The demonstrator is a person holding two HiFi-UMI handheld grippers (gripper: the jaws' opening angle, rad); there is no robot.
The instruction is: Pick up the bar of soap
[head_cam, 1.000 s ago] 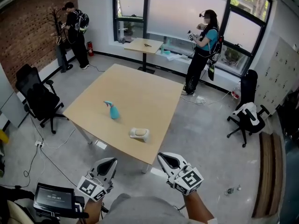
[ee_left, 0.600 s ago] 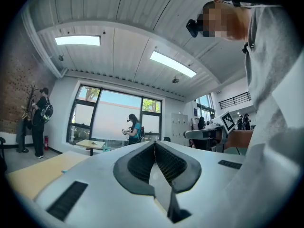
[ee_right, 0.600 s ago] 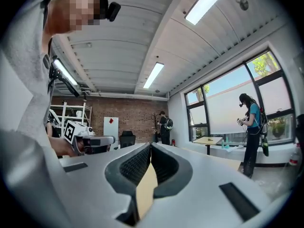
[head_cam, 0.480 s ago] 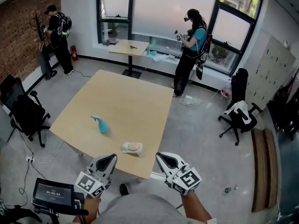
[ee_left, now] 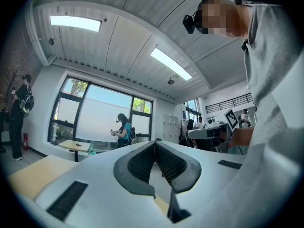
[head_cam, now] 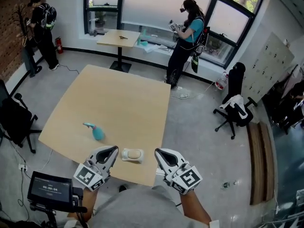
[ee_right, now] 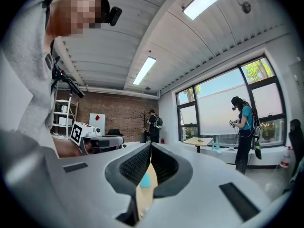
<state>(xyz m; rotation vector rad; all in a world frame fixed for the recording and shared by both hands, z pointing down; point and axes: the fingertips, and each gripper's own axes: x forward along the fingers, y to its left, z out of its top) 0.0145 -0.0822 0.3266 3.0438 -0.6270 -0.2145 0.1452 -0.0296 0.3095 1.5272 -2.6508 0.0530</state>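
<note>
Cream soap [head_cam: 133,154] is lying between the clenched, empty left hand-held gripper [head_cam: 112,150] and right hand-held gripper [head_cam: 159,152]; one should be opening first.

Tabletop [head_cam: 118,99]: pale tan wood, plain. Soap [head_cam: 134,154]: cream, on a white dish [head_cam: 124,156]. Object [head_cam: 97,133] beside it: teal. Left tongs [head_cam: 112,150] and right tongs [head_cam: 158,152]: white shells, dark inner edge. Their cubes carry black-and-white square markers. Pads [ee_left: 140,163]: dark grey, ribbed. Floor [head_cam: 204,146]: mottled grey. Wall [head_cam: 5,46]: red-brown brick. Chair [head_cam: 12,120]: black. Far person's shirt [head_cam: 194,30]: teal.
</note>
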